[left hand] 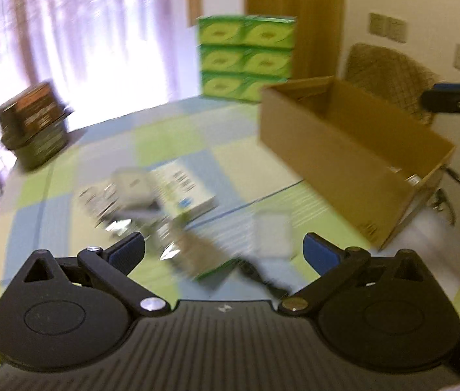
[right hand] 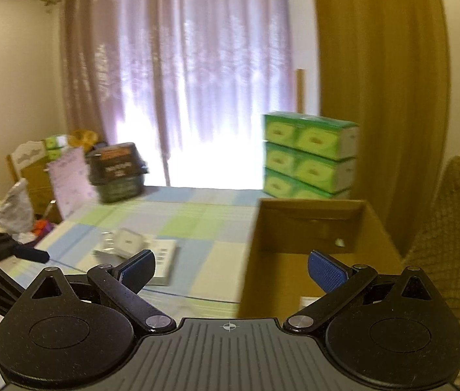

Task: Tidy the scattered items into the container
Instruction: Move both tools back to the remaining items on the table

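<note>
Landmark: the cardboard box (left hand: 353, 159) stood open-topped on the checked tablecloth (left hand: 171, 143).
Left gripper (left hand: 223, 254): jaws spread wide, holding nothing, above the scattered items (left hand: 151, 198) left of the box.
Right gripper (right hand: 231, 270): jaws also apart and empty, poised at the box's near wall (right hand: 282, 273).
Items: a white carton, a small pale case and foil packets lay clustered left of the box; motion blur hid finer detail.
Advice: settle the left claw first, straddle one item squarely, then close.

Matt brown cardboard box (left hand: 343, 150)
</note>
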The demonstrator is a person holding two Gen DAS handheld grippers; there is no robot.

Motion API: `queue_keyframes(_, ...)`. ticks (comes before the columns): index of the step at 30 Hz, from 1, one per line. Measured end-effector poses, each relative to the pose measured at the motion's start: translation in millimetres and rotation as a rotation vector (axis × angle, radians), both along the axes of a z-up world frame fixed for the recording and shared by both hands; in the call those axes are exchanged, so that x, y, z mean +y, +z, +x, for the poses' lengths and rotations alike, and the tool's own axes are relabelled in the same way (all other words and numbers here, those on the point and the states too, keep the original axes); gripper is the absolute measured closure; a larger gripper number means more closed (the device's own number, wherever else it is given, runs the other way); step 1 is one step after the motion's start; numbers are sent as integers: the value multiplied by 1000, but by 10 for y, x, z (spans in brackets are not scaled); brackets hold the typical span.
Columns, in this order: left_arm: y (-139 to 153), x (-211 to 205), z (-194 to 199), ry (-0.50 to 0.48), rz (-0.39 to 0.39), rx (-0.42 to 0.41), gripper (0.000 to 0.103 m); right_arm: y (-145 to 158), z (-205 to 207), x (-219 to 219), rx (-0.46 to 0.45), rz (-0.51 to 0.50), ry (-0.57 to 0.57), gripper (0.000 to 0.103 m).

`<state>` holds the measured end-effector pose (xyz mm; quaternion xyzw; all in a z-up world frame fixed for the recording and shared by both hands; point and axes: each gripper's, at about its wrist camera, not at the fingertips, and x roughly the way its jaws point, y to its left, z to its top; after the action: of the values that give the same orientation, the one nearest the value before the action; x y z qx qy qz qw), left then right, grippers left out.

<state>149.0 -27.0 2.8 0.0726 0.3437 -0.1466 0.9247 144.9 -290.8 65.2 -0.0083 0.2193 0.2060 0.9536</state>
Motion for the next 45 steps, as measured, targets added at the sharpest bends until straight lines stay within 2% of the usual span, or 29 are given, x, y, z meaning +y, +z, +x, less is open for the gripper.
queue_keyframes(5, -141, 305, -155, 65, 21, 36, 1, -146, -48, 402, 26, -23, 73, 0)
queue_keyframes(13, -359, 471, -244, 100, 15, 70, 1, -526, -27, 817, 121, -50, 127, 0)
queue_keyframes(19, -527, 492, -234, 129, -32, 99, 1, -870, 210, 929, 227, -50, 48, 0)
queue_keyframes(27, -666, 427, -154, 123, -55, 100, 2, -1268, 526, 1083, 301, -100, 7, 0)
queue_keyframes(31, -723, 396, -86, 125, -59, 91, 2, -1422, 737, 1114, 343, -83, -37, 0)
queue_keyframes(37, -804, 359, 41, 119, -71, 97, 2, -1574, 1010, 1166, 366, -95, -59, 0)
queue_keyframes(44, -914, 295, 172, 147, -98, 118, 2, -1640, 1134, 1167, 369, -115, -52, 0)
queue_keyframes(45, -929, 274, 182, 144, -99, 120, 2, -1652, 1153, 1166, 375, -119, -43, 14)
